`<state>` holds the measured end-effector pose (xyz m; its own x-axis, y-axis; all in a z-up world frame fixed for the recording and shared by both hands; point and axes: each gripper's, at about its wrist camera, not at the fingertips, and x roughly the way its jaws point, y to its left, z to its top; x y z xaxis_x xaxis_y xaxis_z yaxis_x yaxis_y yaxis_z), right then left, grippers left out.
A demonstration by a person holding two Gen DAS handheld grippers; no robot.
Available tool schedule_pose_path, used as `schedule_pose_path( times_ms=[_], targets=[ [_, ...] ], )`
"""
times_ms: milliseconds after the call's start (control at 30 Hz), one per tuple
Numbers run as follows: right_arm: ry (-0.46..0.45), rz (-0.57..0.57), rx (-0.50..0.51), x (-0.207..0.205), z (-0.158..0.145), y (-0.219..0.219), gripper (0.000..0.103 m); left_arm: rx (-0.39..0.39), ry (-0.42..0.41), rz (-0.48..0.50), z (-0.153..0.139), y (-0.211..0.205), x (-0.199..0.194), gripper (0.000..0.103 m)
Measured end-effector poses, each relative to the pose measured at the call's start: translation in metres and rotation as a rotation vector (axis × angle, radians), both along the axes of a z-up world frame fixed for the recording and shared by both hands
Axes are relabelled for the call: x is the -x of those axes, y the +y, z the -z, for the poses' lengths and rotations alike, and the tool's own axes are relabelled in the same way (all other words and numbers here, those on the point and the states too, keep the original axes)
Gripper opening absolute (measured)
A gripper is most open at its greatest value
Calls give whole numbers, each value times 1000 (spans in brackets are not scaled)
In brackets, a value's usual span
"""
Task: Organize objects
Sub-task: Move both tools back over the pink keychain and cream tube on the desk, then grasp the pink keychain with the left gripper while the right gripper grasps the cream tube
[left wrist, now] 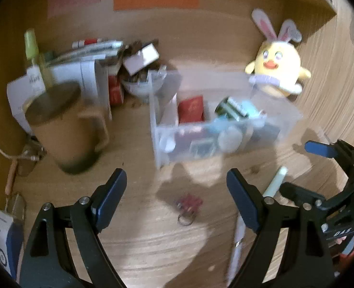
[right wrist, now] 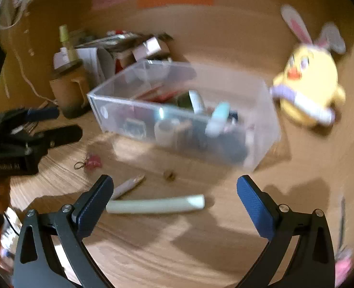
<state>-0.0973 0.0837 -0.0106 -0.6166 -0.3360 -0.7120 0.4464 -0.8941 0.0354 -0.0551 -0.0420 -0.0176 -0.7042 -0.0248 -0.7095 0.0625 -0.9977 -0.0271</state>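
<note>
On the one wooden desk (left wrist: 138, 244) we see one clear bin (left wrist: 167, 148) at 12 o'clock, holding a jumble too blurred to count. One brown mug (left wrist: 64, 134) stands at 10 o'clock, one yellow plush (left wrist: 278, 69) at 2. Our two grippers, left (left wrist: 177, 200) and right (right wrist: 174, 206), have fingers spread wide, pinching nothing. One pale tube (right wrist: 155, 205) lies between the right fingers; one red keyring (left wrist: 187, 207) lies between the left.
</note>
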Motion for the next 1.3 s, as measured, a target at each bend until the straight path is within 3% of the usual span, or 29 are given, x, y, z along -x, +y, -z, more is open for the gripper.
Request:
schedule_pose_path(
  times_ms=[167, 300, 467, 633, 833, 1067, 1200, 1300],
  targets=[
    [-97, 70, 44, 7, 19, -1, 100, -11, -58, 0, 23, -4, -1, 86],
    [-142, 90, 23, 15, 29, -8, 75, -57, -101, 21, 35, -4, 1, 76],
    [-121, 90, -26, 9, 34, -12, 59, -57, -124, 40, 42, 0, 4, 68],
    [-93, 66, -65, 2, 34, -9, 35, -80, -157, 58, 48, 2, 10, 50],
    [-67, 12, -80, -3, 33, 0, 18, -51, -146, 69, 49, 6, 5, 33],
    [-110, -45, -77, 1, 29, -7, 16, 24, -143, 108, 50, 22, 9, 25],
    [-108, -25, -54, -6, 25, 2, 27, 11, -142, 101, 49, 21, 13, 19],
    [-114, -24, -65, -15, 26, 8, 28, 12, -136, 97, 49, 22, 12, 19]
  ],
)
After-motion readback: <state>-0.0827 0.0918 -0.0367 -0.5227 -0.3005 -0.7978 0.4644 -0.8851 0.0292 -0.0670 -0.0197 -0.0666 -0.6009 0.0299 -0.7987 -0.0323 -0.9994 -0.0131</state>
